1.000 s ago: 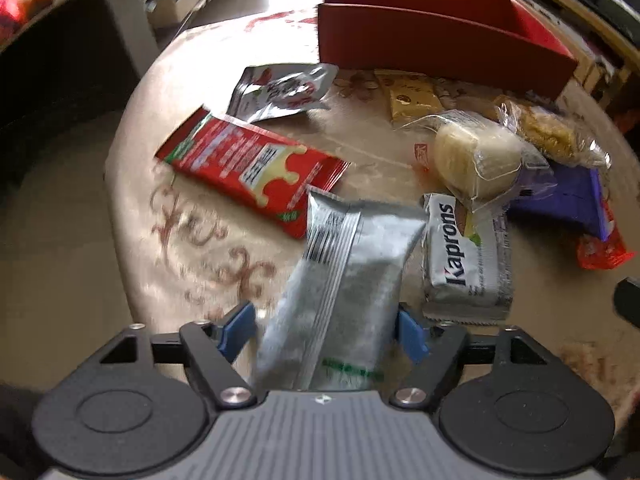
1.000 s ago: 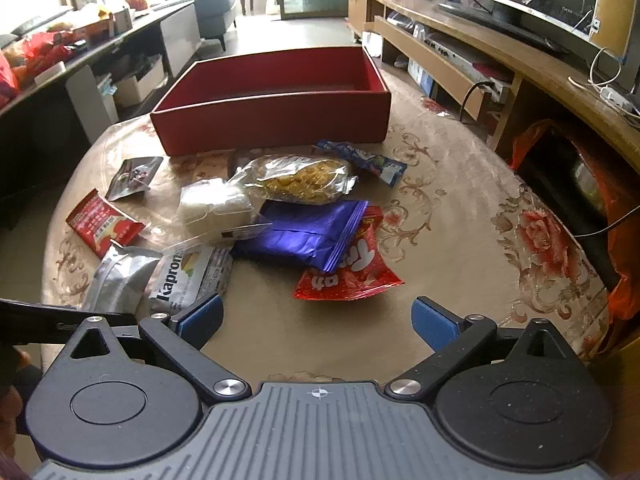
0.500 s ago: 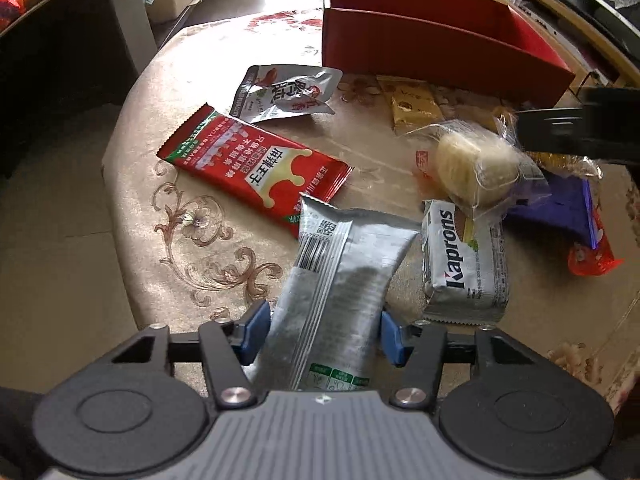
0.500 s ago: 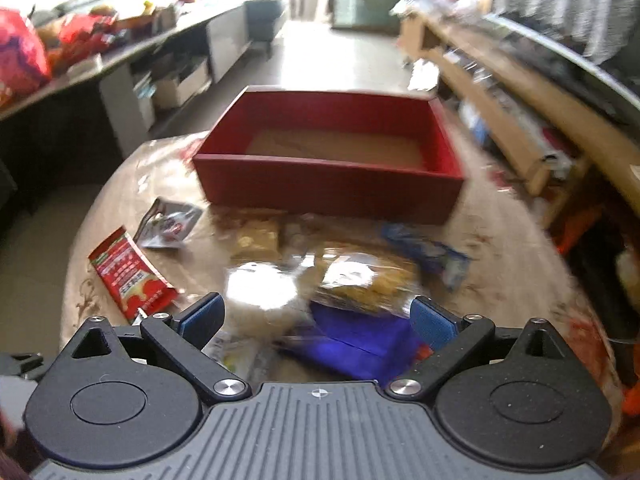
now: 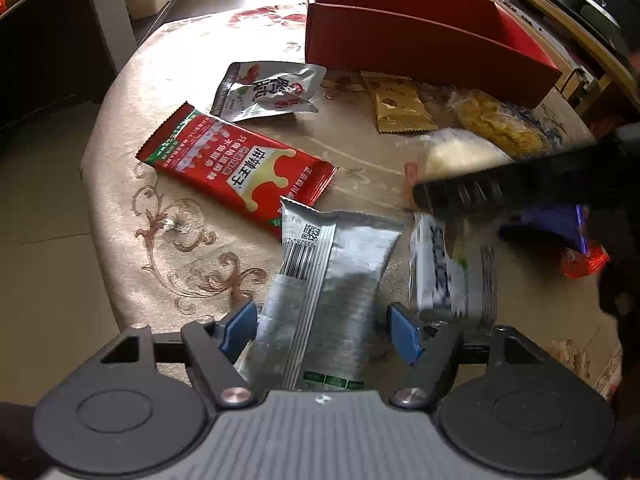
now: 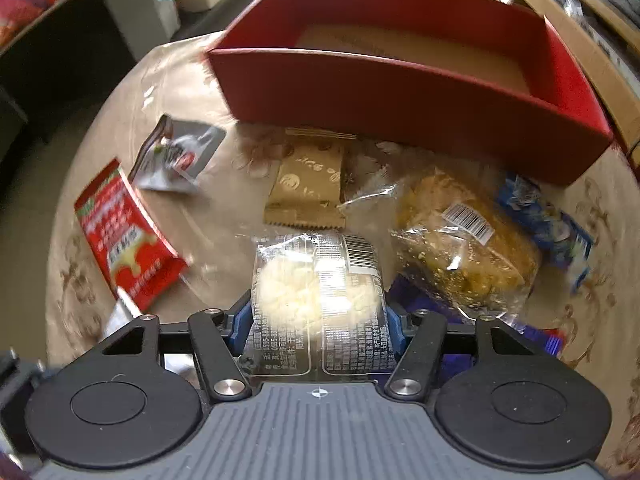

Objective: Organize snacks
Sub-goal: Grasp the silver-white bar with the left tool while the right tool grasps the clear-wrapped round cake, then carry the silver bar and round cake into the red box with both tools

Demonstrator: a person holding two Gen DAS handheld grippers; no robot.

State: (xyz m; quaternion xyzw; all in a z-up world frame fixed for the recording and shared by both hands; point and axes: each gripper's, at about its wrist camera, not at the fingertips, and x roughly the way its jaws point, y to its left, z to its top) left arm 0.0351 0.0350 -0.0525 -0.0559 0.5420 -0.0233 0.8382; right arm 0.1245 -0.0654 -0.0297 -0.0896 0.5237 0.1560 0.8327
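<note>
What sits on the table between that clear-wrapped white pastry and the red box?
In the right wrist view, a tan packet lies between the white pastry and the red box.

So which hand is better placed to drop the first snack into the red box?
Right, I'd say. Its jaws are closing on the clear-wrapped white pastry, with the open red cardboard box straight ahead. The left gripper's jaws are opening around the silver foil packet, not gripping it.
</note>
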